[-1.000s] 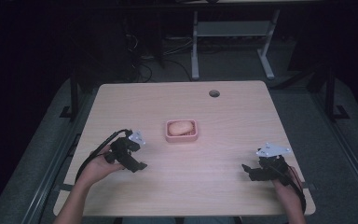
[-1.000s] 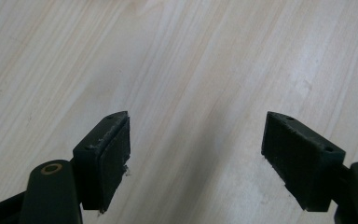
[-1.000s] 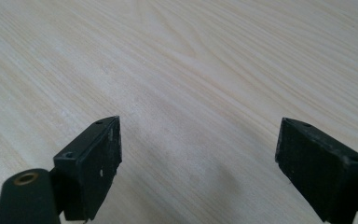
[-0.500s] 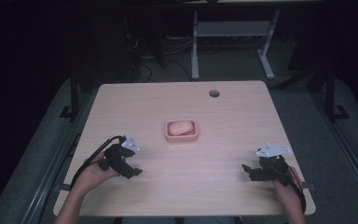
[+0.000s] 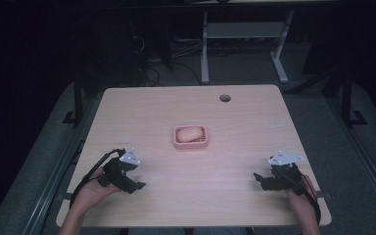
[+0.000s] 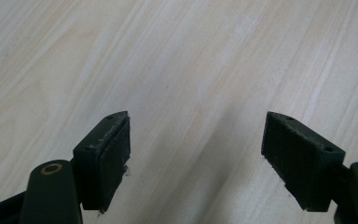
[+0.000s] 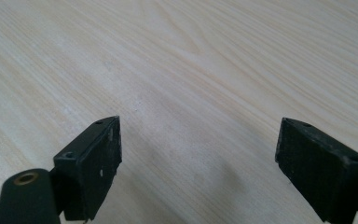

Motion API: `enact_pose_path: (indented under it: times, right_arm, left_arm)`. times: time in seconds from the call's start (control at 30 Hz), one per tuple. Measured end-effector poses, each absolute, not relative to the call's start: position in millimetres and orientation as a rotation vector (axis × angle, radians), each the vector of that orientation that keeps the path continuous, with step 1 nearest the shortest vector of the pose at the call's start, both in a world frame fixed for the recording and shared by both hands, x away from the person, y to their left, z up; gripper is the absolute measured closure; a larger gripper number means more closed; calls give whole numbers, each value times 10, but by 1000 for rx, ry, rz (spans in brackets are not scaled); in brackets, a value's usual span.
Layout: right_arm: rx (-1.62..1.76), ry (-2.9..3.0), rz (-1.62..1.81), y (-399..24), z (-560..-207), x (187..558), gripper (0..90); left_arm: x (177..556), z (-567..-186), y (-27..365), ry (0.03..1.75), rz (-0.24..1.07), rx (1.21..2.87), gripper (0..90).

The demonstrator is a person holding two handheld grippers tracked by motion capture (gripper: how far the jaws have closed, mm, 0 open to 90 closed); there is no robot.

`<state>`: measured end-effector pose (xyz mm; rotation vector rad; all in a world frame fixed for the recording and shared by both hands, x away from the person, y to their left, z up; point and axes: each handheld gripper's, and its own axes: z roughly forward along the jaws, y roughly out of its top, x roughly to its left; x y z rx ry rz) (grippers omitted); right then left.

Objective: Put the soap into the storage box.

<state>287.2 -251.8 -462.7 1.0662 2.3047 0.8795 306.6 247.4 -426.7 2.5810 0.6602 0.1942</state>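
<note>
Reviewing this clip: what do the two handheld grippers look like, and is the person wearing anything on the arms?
Both the left gripper and the right gripper are black, each topped by a grey three-cornered plate and trailing a black cable. In the gripper views the jaws end in flat, rectangular black pads with small screw holes, hinged on brass-ringed pivots. The forearms look bare, with no sleeves visible.

The high view looks forward and down from above the person's side, far enough to take the whole table (image 5: 245,122). Each gripper view sits very near the wood, sharing only that tabletop.
</note>
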Motion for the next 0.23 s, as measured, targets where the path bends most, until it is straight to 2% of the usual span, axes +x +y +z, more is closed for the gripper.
enact_pose_path:
  times: [0.23]
  right_arm:
    - [1035,2309,889,-2493,-4610,2870,138]
  left_arm:
    - [3025,-4313,2537,677,207,2567,237]
